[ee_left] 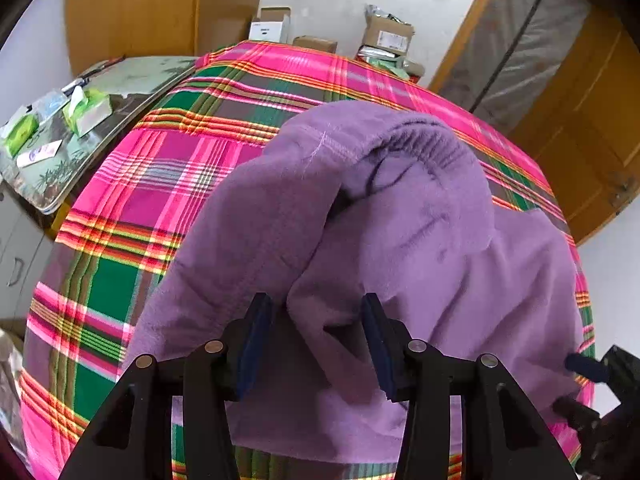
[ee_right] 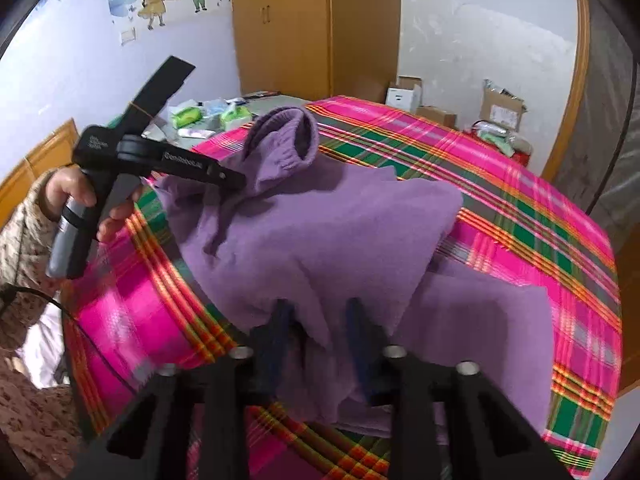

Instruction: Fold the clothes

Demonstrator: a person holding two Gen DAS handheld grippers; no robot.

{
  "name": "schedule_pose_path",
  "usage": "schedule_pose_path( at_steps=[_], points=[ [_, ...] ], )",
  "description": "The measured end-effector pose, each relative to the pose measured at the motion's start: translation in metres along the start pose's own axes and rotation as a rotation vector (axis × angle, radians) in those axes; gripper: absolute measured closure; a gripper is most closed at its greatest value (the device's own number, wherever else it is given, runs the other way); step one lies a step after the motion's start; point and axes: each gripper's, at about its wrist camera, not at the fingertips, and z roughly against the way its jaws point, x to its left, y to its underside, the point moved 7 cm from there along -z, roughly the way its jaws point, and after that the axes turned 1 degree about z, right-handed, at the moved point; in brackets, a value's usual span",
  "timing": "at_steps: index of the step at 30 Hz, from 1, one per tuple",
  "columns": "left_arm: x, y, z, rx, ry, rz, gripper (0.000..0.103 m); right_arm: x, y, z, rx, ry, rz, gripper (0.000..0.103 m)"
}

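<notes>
A purple fleece garment (ee_left: pixel 400 220) (ee_right: pixel 320 220) lies bunched on a pink-and-green plaid bedspread (ee_left: pixel 160 184) (ee_right: pixel 520 220), its ribbed cuff raised at the far end. My left gripper (ee_left: pixel 316 316) stands open over the near part, a loose ridge of cloth between its blue pads without being pressed. In the right wrist view a hand (ee_right: pixel 80 192) holds the left gripper (ee_right: pixel 240 178), its tip at the garment's left side. My right gripper (ee_right: pixel 320 312) has narrow jaws pinching a fold at the garment's near edge. The right gripper (ee_left: pixel 576 384) also shows at the cloth's right edge.
A side table with tissue packs (ee_left: pixel 88 108) (ee_right: pixel 208 114) stands beyond the bed's left side. Cardboard boxes (ee_left: pixel 388 36) (ee_right: pixel 504 108) sit past the far edge. A wooden wardrobe (ee_right: pixel 312 28) and a leaning wrapped mattress (ee_left: pixel 520 40) line the walls.
</notes>
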Motion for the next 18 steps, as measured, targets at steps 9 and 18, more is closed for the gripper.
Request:
schedule_pose_path(
  at_steps=[9,18],
  points=[
    [-0.005,-0.006,-0.003,0.005,0.001,-0.008,0.091,-0.011,-0.013,0.013,-0.063,-0.015,-0.061,0.098],
    [-0.017,-0.038,0.035,-0.111,0.078,0.028,0.094,-0.035,-0.056,0.047,-0.187,0.019,-0.081,0.099]
  ],
)
